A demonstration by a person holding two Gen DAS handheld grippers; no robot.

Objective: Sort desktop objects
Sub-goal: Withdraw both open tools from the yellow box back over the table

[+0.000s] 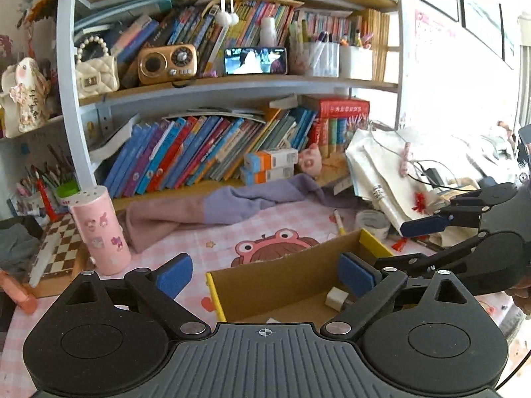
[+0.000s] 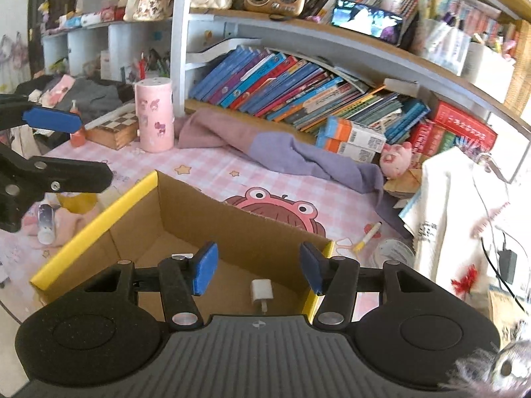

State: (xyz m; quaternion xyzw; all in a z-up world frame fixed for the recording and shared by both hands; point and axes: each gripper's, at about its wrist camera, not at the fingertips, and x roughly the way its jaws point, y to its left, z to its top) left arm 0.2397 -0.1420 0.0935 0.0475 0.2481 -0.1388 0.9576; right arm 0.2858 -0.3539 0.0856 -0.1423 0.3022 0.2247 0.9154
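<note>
A cardboard box [image 1: 272,275] with yellow-taped edges sits on the pink checked desk mat; it also shows in the right wrist view [image 2: 199,212]. A white charger plug [image 2: 261,293] lies on its floor, also seen in the left wrist view [image 1: 336,298]. My left gripper [image 1: 265,273] is open and empty over the box's near left side. My right gripper [image 2: 259,268] is open and empty just above the plug. A yellow-tipped pen [image 2: 368,233] and a tape roll [image 2: 393,253] lie on the mat right of the box.
A pink cylinder [image 2: 155,116] stands beside a chessboard box [image 2: 114,127] at the left. A pink and purple cloth [image 2: 265,146] lies before the bookshelf. A white bag [image 2: 454,212] with cables fills the right. A small bottle [image 2: 45,222] lies left of the box.
</note>
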